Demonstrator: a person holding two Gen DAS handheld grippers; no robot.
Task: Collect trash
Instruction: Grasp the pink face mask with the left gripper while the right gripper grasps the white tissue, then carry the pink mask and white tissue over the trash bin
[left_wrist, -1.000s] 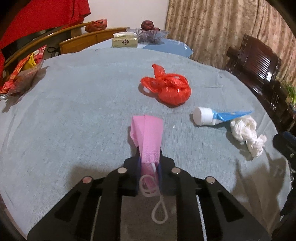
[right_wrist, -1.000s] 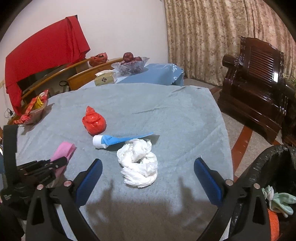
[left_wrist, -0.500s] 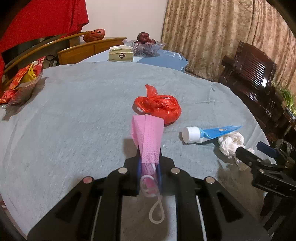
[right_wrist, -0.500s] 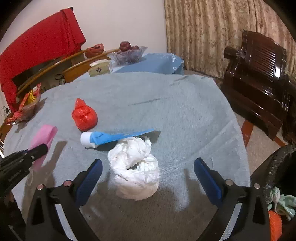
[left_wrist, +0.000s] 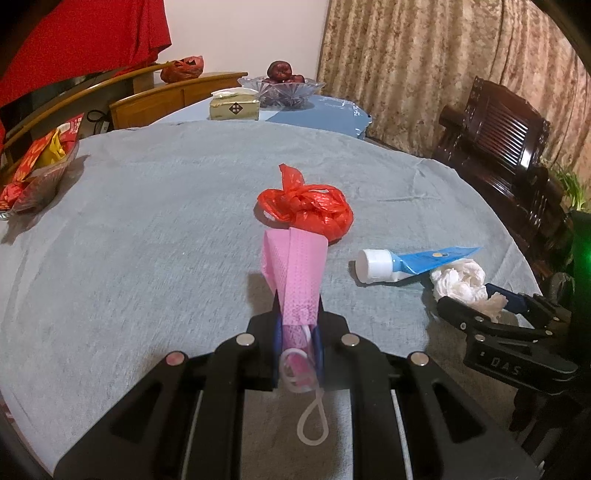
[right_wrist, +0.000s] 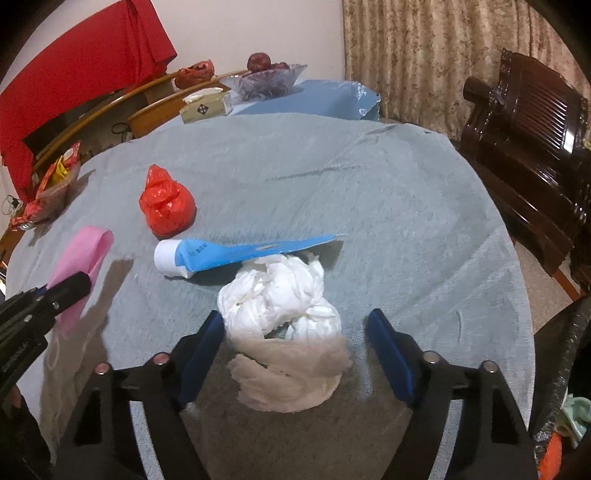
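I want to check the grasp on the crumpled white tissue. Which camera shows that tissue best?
The right wrist view: the crumpled white tissue lies large and central between the closing right gripper fingers, on the grey tablecloth. The left wrist view shows it small at the right edge, partly hidden by that gripper.

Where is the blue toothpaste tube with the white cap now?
The blue toothpaste tube lies on the grey tablecloth, between the red plastic bag and the crumpled white tissue.
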